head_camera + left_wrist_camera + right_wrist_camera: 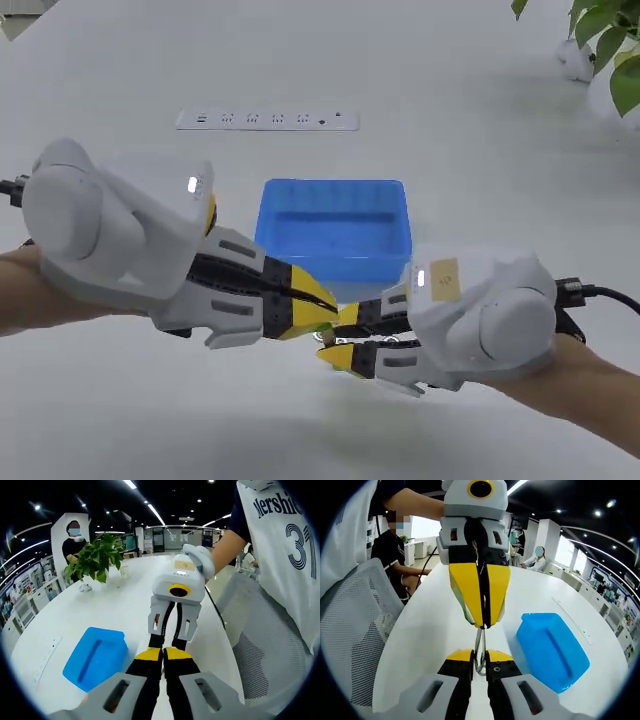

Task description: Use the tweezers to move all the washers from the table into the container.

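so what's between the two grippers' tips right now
The tweezers, reaching from the left gripper to the right gripper; the right gripper view shows it.

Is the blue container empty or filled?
Looks empty: the container floor shows plain blue in the head view, though anything tiny could escape notice.

Open table (480, 150) left, right and far of the blue container (335, 235), up to the power strip (267, 121) at the far side and a potted plant (600, 45) far right. Container mouth open upward. Crowded just near the container: left gripper (482, 625) and right gripper (480, 661) tip to tip, both clamped on the tweezers (480, 644).
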